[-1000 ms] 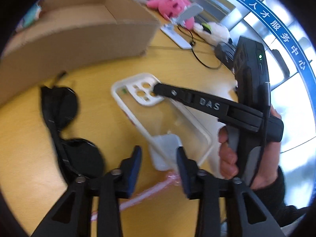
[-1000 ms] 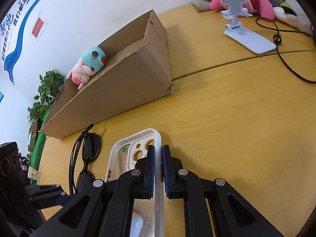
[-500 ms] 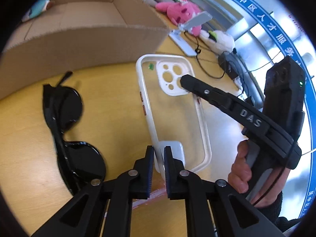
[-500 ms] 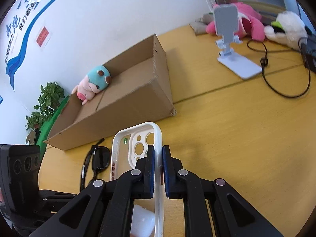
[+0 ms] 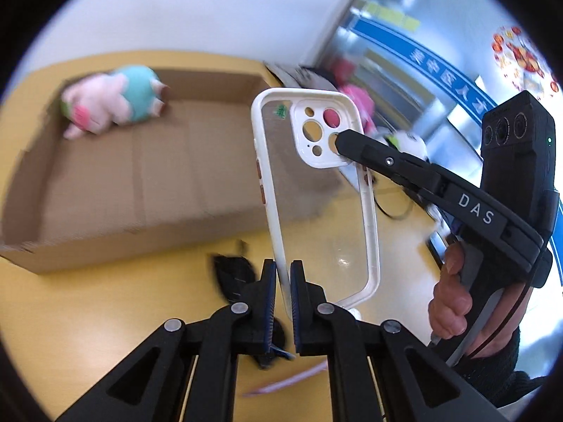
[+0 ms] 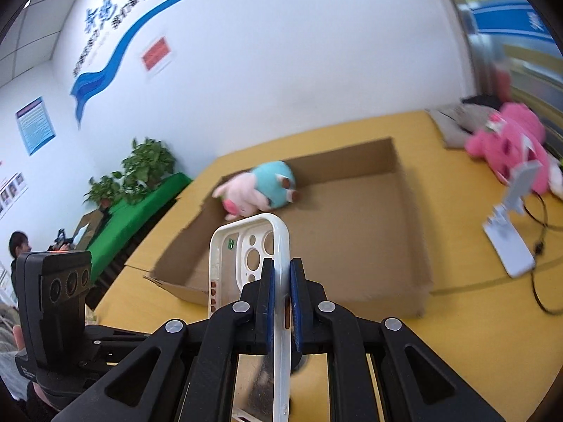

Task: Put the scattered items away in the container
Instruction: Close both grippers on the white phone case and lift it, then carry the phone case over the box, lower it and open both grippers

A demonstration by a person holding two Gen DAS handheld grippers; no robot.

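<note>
Both the left claw (image 5: 282,283) and right claw (image 6: 282,293) pinch the white-rimmed, clear-backed phone case (image 5: 316,190), centre frame, before the cardboard box (image 6: 352,218).

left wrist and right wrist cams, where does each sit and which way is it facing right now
Left wrist: rides the left gripper, facing the cardboard box over the phone case; shows its own fingers, the right gripper and the person's right hand.
Right wrist: rides the right gripper, facing the box and wall; shows its own fingers and the left gripper's body at lower left.
Shared: phone case, box, plush toy.
</note>
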